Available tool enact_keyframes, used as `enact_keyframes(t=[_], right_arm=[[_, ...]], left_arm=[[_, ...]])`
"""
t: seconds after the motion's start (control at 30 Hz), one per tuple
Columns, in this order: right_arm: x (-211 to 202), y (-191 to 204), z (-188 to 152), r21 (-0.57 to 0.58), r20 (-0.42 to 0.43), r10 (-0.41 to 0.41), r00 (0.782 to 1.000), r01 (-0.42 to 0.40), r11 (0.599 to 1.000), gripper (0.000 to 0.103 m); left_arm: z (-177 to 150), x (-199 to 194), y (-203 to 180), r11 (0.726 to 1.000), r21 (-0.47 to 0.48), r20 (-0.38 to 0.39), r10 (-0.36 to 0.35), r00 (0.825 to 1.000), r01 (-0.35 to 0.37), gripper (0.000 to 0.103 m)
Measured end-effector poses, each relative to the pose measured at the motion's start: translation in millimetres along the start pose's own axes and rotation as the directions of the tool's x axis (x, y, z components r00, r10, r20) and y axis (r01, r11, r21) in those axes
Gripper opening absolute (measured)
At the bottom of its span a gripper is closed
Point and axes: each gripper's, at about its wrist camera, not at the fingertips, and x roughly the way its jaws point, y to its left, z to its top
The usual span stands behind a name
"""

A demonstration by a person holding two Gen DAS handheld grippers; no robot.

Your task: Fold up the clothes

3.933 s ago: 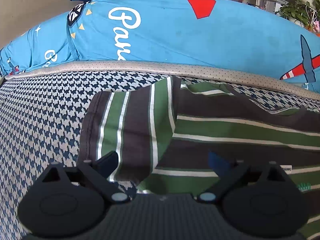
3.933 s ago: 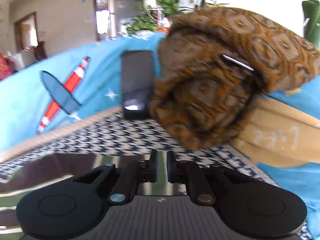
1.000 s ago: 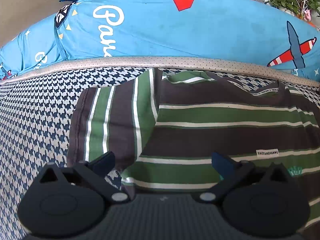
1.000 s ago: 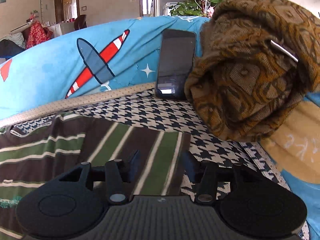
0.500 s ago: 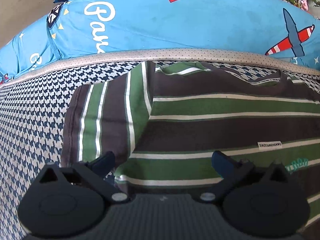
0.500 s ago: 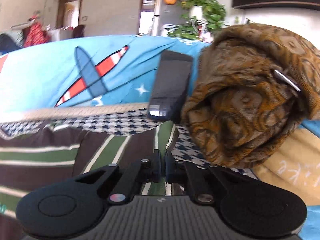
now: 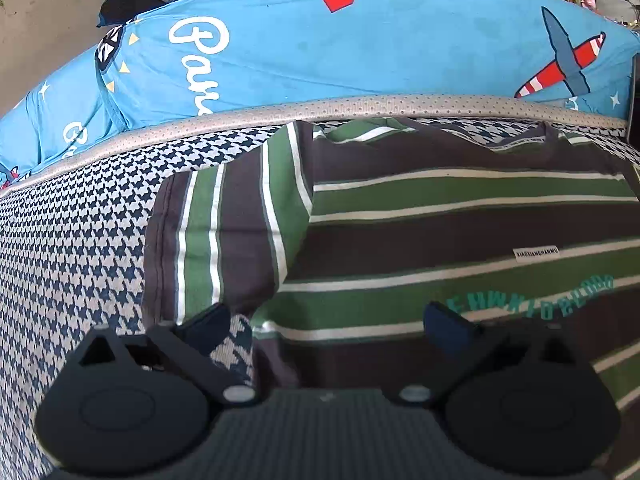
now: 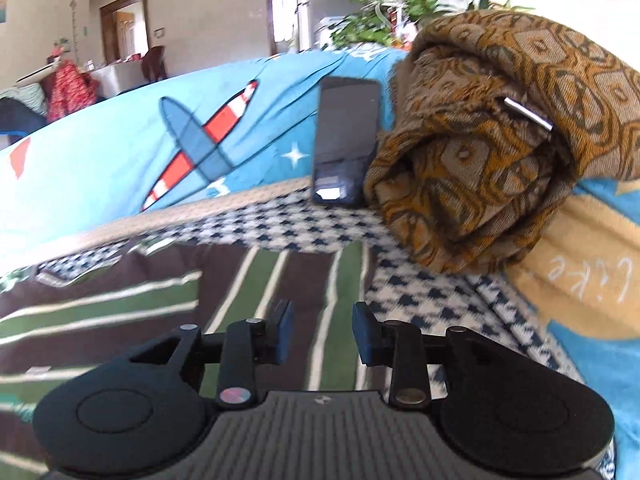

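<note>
One shirt [image 7: 460, 232] lies flat on the sofa seat [image 7: 72, 232], collar at the back edge, both sleeves still spread; folding looks barely begun. Left gripper [image 7: 324, 322] hovers, jaws released; right gripper [image 8: 322, 334] jaws are opening, gripping nothing.

The striped shirt [image 7: 440, 216] runs off the left-wrist view's right edge — its lower hem hidden behind the left gripper [image 7: 326, 326] — and looks motion-blurred in the right-wrist view.
</note>
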Motion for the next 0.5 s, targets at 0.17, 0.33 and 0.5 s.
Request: enact_keyframes(t=[0.17, 0.33, 0.5], right_arm=[[-26.0, 4.3, -13.2, -0.016, -0.046, 0.096, 0.994, -0.097, 0.995, 0.036], [-39.0, 10.2, -29.4, -0.011, -0.122, 0.184, 0.975, -0.186, 0.982, 0.036], [-44.6, 26.0, -41.6, -0.077, -0.177, 0.198, 0.964, -0.215, 0.974, 0.036]], left_arm=[[-23.9, -16.0, -1.8, 0.999, 0.004, -0.009, -0.054, 0.998, 0.054, 0.103], [-45.5, -34.5, -2.7, 0.998, 0.017, 0.009, -0.053, 0.999, 0.053, 0.103], [-69.8, -53.4, 4.1, 0.997, -0.015, 0.021, -0.076, 0.997, 0.076, 0.103]])
